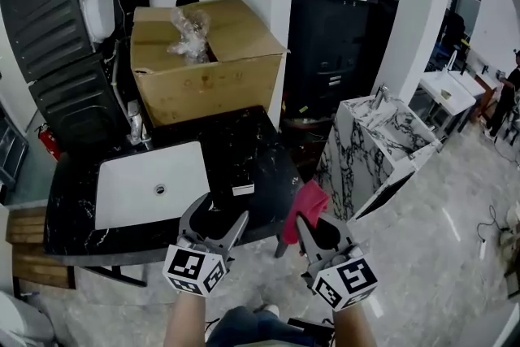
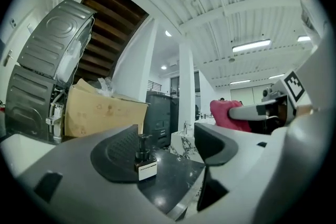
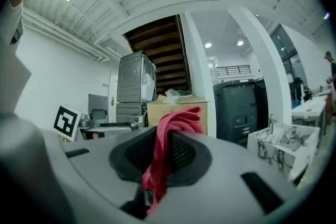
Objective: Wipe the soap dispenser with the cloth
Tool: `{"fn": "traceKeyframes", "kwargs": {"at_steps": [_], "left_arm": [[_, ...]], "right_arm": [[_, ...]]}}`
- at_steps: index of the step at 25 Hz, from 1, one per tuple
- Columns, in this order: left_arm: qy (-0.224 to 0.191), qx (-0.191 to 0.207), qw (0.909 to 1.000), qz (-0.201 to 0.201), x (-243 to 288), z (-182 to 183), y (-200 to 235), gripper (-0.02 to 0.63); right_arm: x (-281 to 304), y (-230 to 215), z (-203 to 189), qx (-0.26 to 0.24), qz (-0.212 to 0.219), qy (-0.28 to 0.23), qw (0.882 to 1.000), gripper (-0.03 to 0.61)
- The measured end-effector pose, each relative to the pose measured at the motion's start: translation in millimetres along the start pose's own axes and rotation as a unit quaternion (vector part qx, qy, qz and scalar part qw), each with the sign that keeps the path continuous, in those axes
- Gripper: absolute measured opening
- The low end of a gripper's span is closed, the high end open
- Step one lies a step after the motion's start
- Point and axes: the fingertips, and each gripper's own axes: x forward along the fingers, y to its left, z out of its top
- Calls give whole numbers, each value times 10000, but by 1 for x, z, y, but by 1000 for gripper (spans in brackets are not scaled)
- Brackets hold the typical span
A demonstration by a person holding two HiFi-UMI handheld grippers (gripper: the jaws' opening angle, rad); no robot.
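A small dark soap dispenser (image 1: 243, 189) with a white label stands upright near the front edge of the black counter (image 1: 244, 146). My left gripper (image 1: 218, 214) hovers just short of it, open and empty. In the left gripper view the dispenser (image 2: 143, 157) stands ahead, well beyond the jaws of the left gripper (image 2: 163, 149). My right gripper (image 1: 318, 225) is off the counter's right corner, shut on a red cloth (image 1: 305, 207) that sticks up and droops from it. The right gripper view shows the cloth (image 3: 169, 139) pinched between the pads of the right gripper (image 3: 165, 152).
A white sink basin (image 1: 150, 183) with a faucet (image 1: 136, 128) fills the counter's left half. Behind stands a large cardboard box (image 1: 207, 65). To the right is a gap of floor, then a marble-patterned vanity (image 1: 378, 138). People stand far off.
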Motion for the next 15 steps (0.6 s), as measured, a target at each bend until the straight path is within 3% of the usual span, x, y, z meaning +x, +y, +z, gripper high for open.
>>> {"fn": "traceKeyframes", "kwargs": {"at_steps": [8, 15], "left_arm": [[522, -71, 9982, -281, 54, -37, 19, 333], [877, -170, 9952, -399, 100, -73, 50, 265]], "right_arm": [[35, -17, -27, 144, -9, 404, 9991, 49], [77, -37, -36, 93, -244, 716, 9971, 49]]}}
